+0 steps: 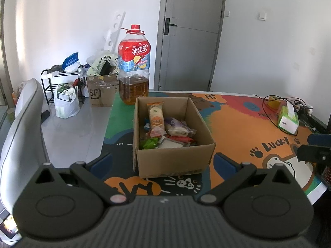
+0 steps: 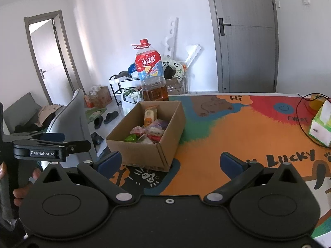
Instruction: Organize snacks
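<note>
Nearest to me, the left hand-held gripper (image 1: 163,161) is hovering low over the counter (image 1: 238,128) with its blue-padded fingers spread wide and nothing between them, and the right hand-held gripper (image 2: 170,162) is doing the same beside it, jaws wide apart and empty. Just beyond both, the open cardboard box (image 1: 171,157) is sitting on the counter's cartoon-printed mat, near the counter's left edge, and the snacks (image 1: 165,132) are lying heaped inside it: a tall biscuit packet (image 1: 156,115) leaning against the back wall, a green wrapper (image 1: 148,143) and some clear and red pouches tangled below. The risk I am seeing is that a wide jaw going down into that pile may pinch two wrappers at once or crush something soft, because the packets are overlapping and slippery-looking; a push against the light box could also be sliding it toward the edge. Behind the box a big bottle of amber drink (image 1: 134,66) is standing close enough to be knocked by a careless reach. Off to the right a tissue box (image 1: 288,119) and a trailing black cable (image 1: 269,111) are lying well apart from the work. Past the counter, a grey chair (image 1: 22,128), a shoe rack (image 1: 60,82), bags and cartons are crowding the floor, with a grey door (image 1: 190,35) closed in the white wall.
</note>
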Demonstrator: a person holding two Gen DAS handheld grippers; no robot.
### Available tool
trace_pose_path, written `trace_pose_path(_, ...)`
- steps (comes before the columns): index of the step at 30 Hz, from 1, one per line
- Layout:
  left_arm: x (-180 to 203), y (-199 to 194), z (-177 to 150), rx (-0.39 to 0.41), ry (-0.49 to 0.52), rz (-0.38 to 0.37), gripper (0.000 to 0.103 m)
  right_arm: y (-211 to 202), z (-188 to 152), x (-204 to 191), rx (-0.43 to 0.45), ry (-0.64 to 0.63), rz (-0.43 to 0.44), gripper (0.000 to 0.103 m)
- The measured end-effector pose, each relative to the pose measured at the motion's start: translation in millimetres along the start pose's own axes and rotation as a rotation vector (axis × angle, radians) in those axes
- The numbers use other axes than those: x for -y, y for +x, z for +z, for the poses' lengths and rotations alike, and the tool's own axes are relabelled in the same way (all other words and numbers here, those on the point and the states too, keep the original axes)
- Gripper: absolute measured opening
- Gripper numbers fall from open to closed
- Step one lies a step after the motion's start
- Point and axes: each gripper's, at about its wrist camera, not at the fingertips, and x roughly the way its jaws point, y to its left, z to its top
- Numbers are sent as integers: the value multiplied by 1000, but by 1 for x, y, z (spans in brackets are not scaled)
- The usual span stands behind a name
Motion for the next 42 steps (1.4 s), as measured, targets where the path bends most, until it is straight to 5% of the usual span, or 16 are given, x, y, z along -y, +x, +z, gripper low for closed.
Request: trace_pose_path(42, -3, 1, -2, 1, -1, -11, 103, 2, 0, 5, -3, 16, -10, 103)
